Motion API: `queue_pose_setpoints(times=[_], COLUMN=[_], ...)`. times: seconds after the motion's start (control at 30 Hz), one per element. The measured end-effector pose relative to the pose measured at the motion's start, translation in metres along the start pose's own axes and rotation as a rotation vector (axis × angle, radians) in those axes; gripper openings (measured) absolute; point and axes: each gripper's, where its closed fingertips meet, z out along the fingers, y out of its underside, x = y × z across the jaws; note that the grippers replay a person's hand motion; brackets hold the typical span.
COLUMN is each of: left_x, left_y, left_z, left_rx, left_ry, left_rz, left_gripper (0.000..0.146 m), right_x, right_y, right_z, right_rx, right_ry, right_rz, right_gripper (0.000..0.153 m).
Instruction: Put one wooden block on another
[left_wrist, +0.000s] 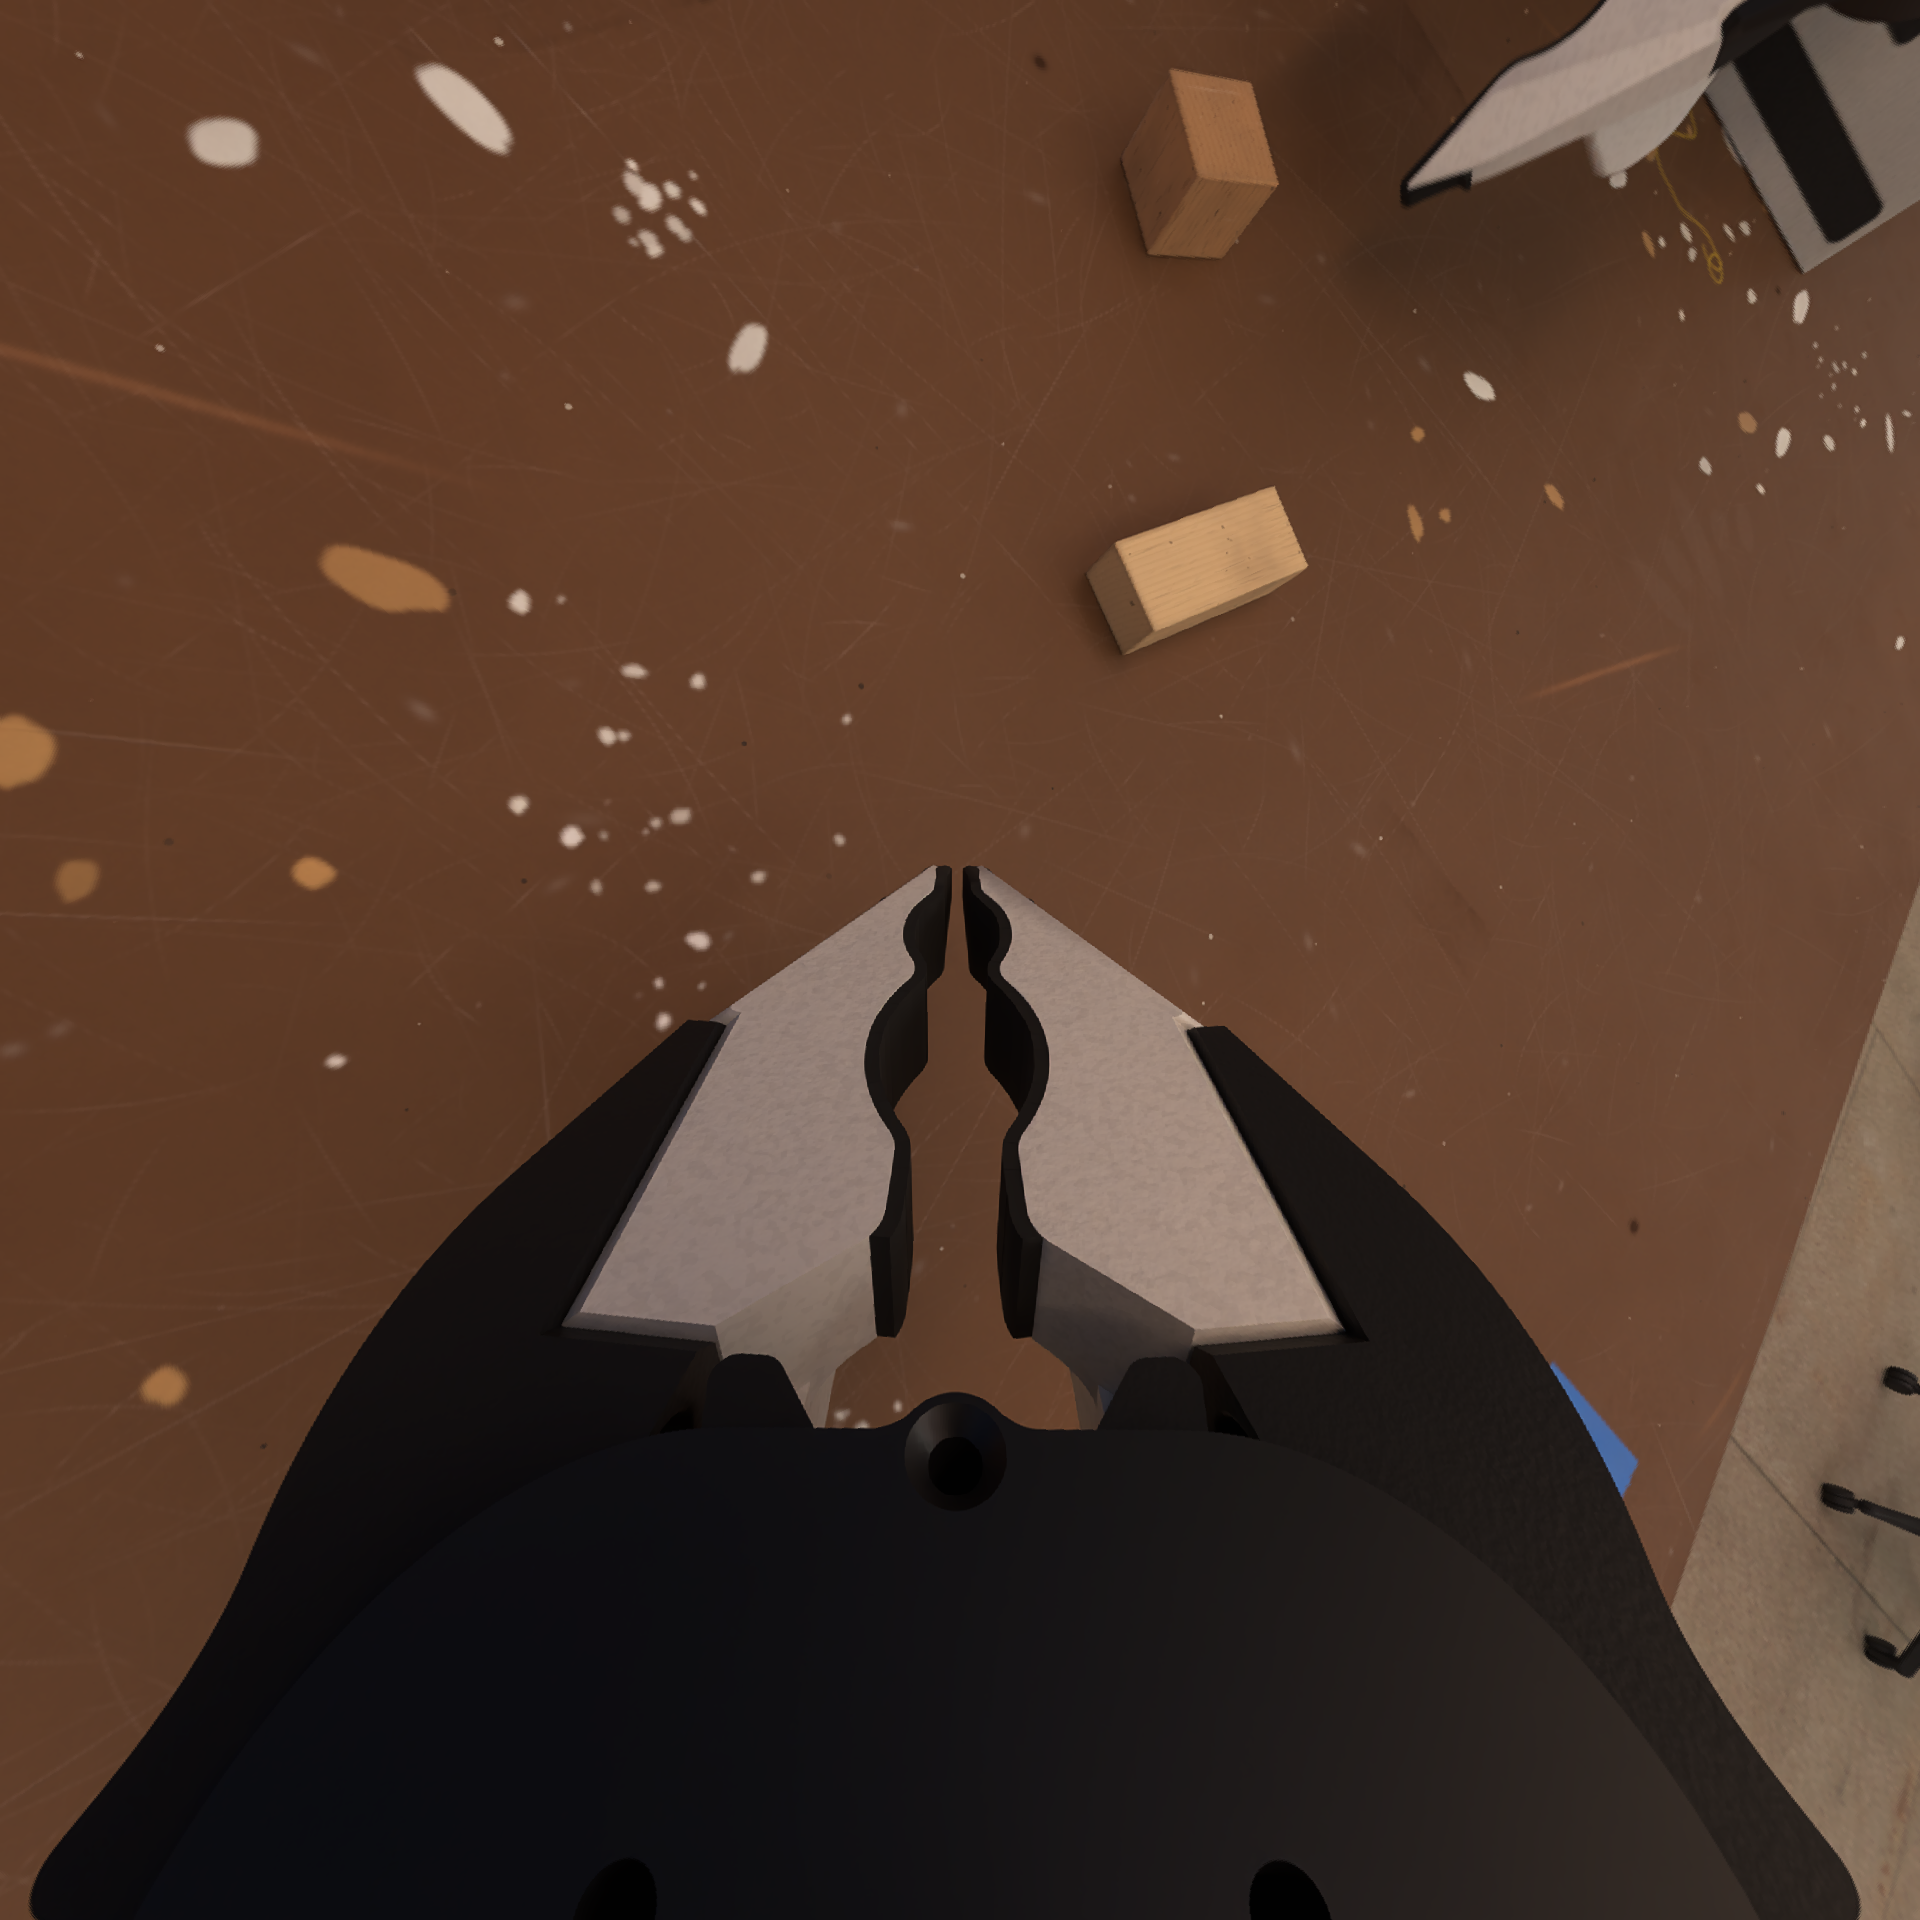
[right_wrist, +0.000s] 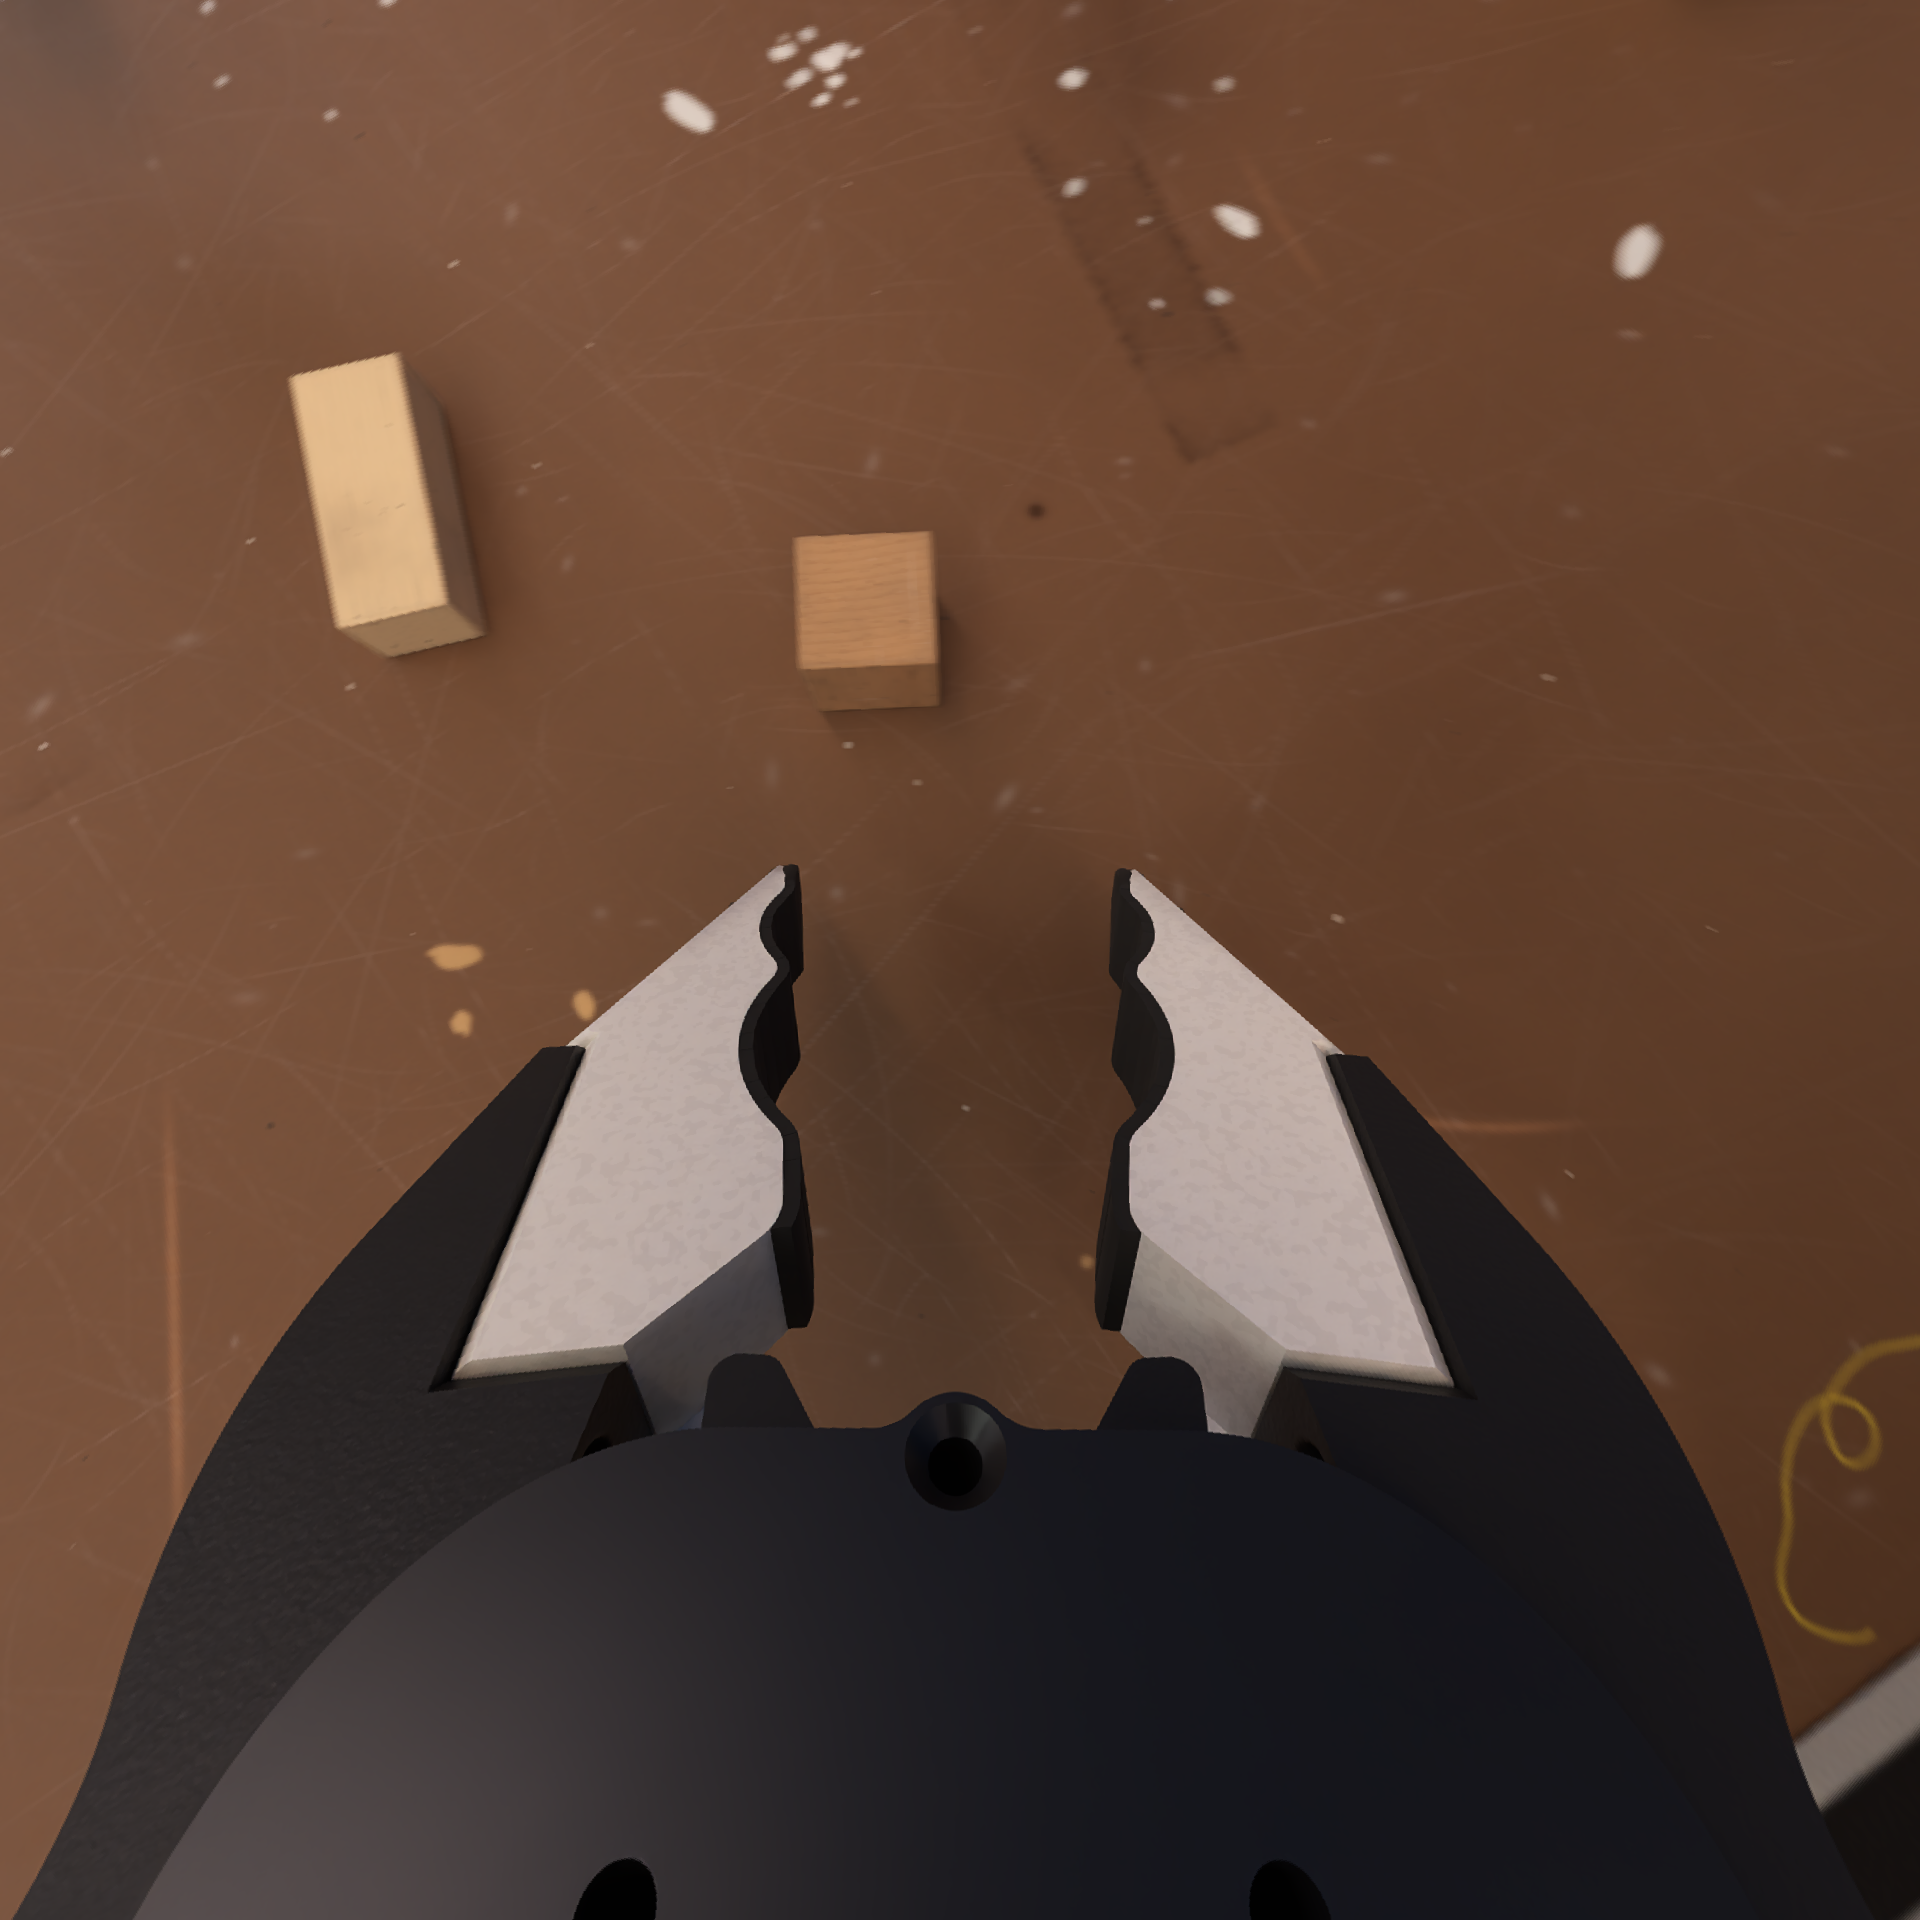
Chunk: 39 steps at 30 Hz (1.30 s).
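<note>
Two wooden blocks lie apart on a brown paint-spattered table. In the left wrist view the long pale block (left_wrist: 1197, 569) lies ahead and to the right of my left gripper (left_wrist: 956, 873), which is shut and empty. The darker cube-like block (left_wrist: 1200, 163) stands farther off. My right gripper (left_wrist: 1439, 187) shows at the top right there. In the right wrist view my right gripper (right_wrist: 956, 878) is open and empty, just short of the cube-like block (right_wrist: 868, 618). The long pale block (right_wrist: 382, 504) lies to its left.
The table's right edge (left_wrist: 1766, 1299) runs close to my left gripper, with pale floor and black chair feet (left_wrist: 1881, 1517) beyond. A blue thing (left_wrist: 1600, 1439) peeks out beside the left gripper. A yellow scribble (right_wrist: 1829, 1496) marks the table near its corner in the right wrist view.
</note>
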Motion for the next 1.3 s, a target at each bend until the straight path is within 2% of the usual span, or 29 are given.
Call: queue_pose_setpoints(times=[0.17, 0.33, 0.5, 0.63, 0.97, 1.07, 1.23, 1.3], left_x=[-0.001, -0.001, -0.002, -0.003, -0.008, -0.008, -0.007, -0.006], left_y=[0.002, 0.003, 0.007, 0.011, 0.023, 0.026, 0.026, 0.024], left_z=[-0.003, -0.004, -0.008, -0.012, -0.024, -0.024, -0.023, -0.021], left_rx=[0.001, -0.001, 0.0, 0.006, 0.028, 0.034, 0.034, 0.028], left_ry=[-0.005, -0.009, -0.022, -0.031, -0.055, -0.053, -0.044, -0.041], left_rz=[-0.004, -0.005, -0.014, -0.025, -0.061, -0.072, -0.079, -0.079], left_gripper=[0.002, 0.002, 0.002, 0.002, 0.002, 0.002, 0.002, 0.002], right_x=[-0.025, -0.036, -0.032, -0.027, -0.027, -0.021, -0.019, -0.019], right_y=[0.0, -0.004, -0.001, -0.011, -0.033, -0.032, -0.034, -0.034], right_z=[0.012, 0.022, 0.024, 0.021, 0.039, 0.048, 0.051, 0.051], right_rx=[-0.046, -0.071, -0.111, -0.072, -0.06, -0.103, -0.099, -0.1], right_ry=[-0.081, -0.089, -0.072, -0.059, -0.05, -0.035, -0.048, -0.054], right_rz=[-0.057, -0.095, -0.107, -0.101, -0.127, -0.083, -0.035, -0.038], right_gripper=[0.06, 0.059, 0.053, 0.053, 0.063, 0.054, 0.03, 0.03])
